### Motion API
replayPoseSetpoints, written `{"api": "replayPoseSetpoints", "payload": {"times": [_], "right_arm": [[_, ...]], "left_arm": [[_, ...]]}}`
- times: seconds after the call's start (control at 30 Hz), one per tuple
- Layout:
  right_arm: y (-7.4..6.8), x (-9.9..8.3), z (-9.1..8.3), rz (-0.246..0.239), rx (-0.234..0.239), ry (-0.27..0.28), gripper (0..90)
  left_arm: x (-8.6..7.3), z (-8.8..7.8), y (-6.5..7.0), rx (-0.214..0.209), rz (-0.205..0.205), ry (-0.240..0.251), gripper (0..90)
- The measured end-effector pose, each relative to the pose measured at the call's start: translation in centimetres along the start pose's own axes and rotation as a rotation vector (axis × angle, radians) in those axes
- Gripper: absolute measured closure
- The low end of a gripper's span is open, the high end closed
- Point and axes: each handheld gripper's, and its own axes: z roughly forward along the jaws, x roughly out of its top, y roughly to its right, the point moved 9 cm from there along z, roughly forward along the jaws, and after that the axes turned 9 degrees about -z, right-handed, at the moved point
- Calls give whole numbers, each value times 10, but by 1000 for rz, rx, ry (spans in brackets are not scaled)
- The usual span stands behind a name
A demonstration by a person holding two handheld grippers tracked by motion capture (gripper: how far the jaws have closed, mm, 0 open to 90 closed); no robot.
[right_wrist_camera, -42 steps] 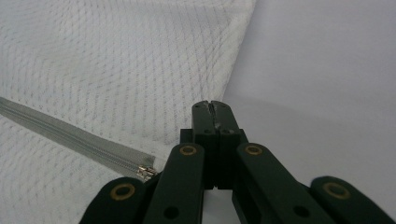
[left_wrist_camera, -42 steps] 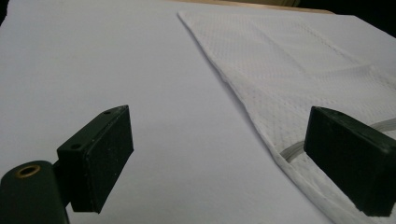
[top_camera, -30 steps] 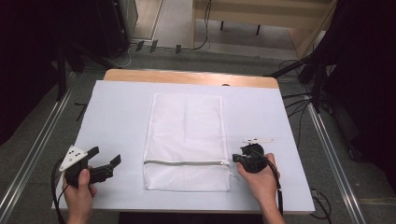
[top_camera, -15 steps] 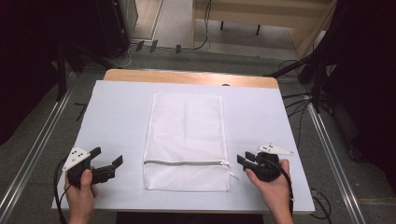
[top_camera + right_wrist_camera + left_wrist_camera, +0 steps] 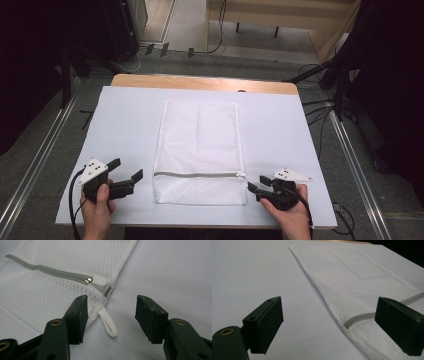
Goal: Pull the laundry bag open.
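Mesh bag [image 5: 199,150] lies flat mid-bench [image 5: 300,130], zip [image 5: 197,175] shut w/ the pull [image 5: 96,280] at its right end, so nothing looks started yet. Left gripper [image 5: 125,181] sits just left of the bag, jaws apart, empty. Right gripper [image 5: 256,186] is also apart, straddling the loop tab [image 5: 108,323] by the pull; probably next is grabbing it to unzip.
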Motion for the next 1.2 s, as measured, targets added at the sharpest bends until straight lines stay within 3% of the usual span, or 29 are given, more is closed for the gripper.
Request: {"api": "replayPoseSetpoints", "payload": {"times": [0.1,0.3,0.5,0.63,0.7,0.73,0.77,0.87,0.97,1.13,1.2], "right_arm": [[-6,-4,9,-12,16,-19,438],[-19,-6,17,-71,51,-27,429],[-23,-4,23,-85,41,-28,432],[-27,-3,27,-113,1,-23,431],[-32,-5,31,-167,-91,-28,500],[-32,-5,31,-167,-91,-28,500],[-33,-5,31,-187,-135,-28,519],[-38,-6,31,-152,-167,-15,567],[-36,-7,30,-118,-207,6,672],[-36,-5,32,-118,-260,12,900],[-37,-5,32,-127,-264,6,900]], "left_arm": [[-4,5,15,-23,32,-21,85],[-9,12,30,-64,44,-41,85],[-14,16,41,-87,59,-61,85],[-16,19,50,-105,67,-72,85],[-18,21,53,-110,72,-79,85],[-18,21,55,-116,73,-79,85],[-19,22,57,-118,77,-84,85],[-21,24,61,-124,85,-91,86],[-22,24,64,-129,89,-97,85],[-23,26,67,-139,89,-98,85],[-23,26,69,-150,77,-97,85]]}}
